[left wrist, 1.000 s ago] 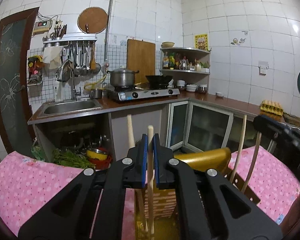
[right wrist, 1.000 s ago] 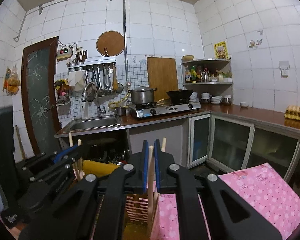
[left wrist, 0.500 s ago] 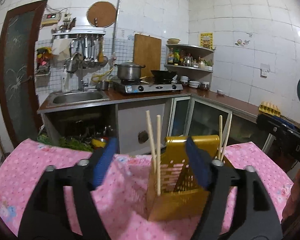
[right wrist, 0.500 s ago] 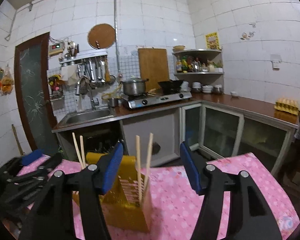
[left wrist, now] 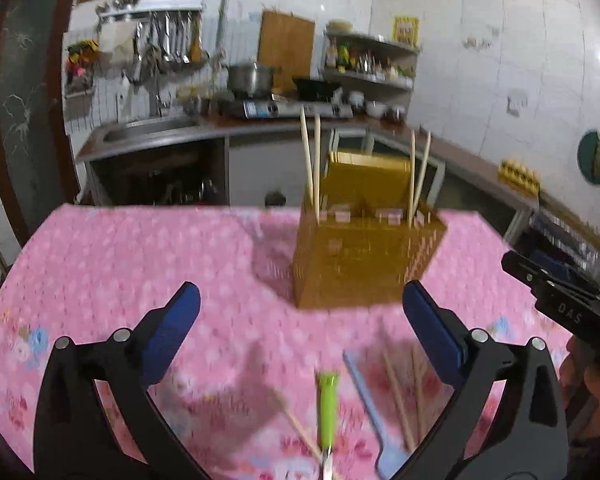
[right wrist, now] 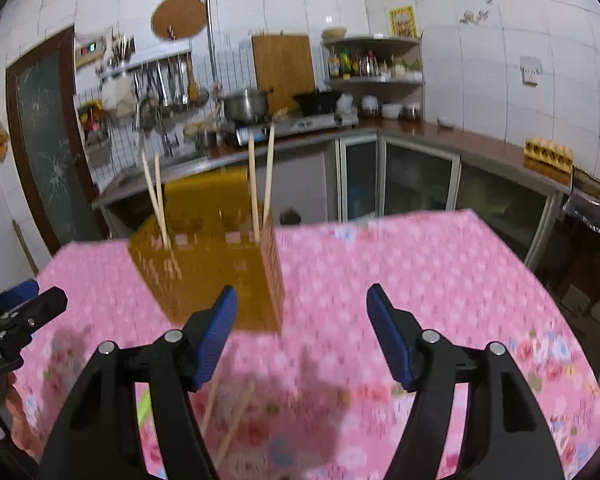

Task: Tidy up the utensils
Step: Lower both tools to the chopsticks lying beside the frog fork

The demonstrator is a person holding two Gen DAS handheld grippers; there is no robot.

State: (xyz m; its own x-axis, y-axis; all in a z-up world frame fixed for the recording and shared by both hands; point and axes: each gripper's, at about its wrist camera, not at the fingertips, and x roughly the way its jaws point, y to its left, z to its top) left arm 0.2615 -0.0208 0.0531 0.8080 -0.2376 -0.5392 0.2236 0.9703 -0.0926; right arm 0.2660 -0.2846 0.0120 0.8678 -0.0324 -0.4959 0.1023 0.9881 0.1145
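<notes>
Utensils lie loose on the pink tablecloth (left wrist: 140, 248) right under your left gripper (left wrist: 300, 332): a green-handled utensil (left wrist: 327, 404), a pale blue utensil (left wrist: 366, 404) and several loose chopsticks (left wrist: 398, 396), all blurred and close together near the lower edge of the left wrist view. Your left gripper's jaws have just been opening and stand wide apart with nothing between the blue pads. Your right gripper (right wrist: 300, 332) has also just been opening; its jaws are apart with only bare cloth between them, and two loose chopsticks show just below its left finger. Farther out, near the far edge of the table, stands the yellow utensil holder (left wrist: 364, 264), upright, with one pair of chopsticks (left wrist: 311, 164) sticking up at its left end and a second pair (left wrist: 418, 176) at its right end. Your right gripper shows at the right edge of the left wrist view, beside the holder. Beyond the table you face a kitchen counter (right wrist: 440, 136) with a sink, a gas stove carrying a steel pot (right wrist: 246, 106), and a corner shelf of bottles against white tiles.
</notes>
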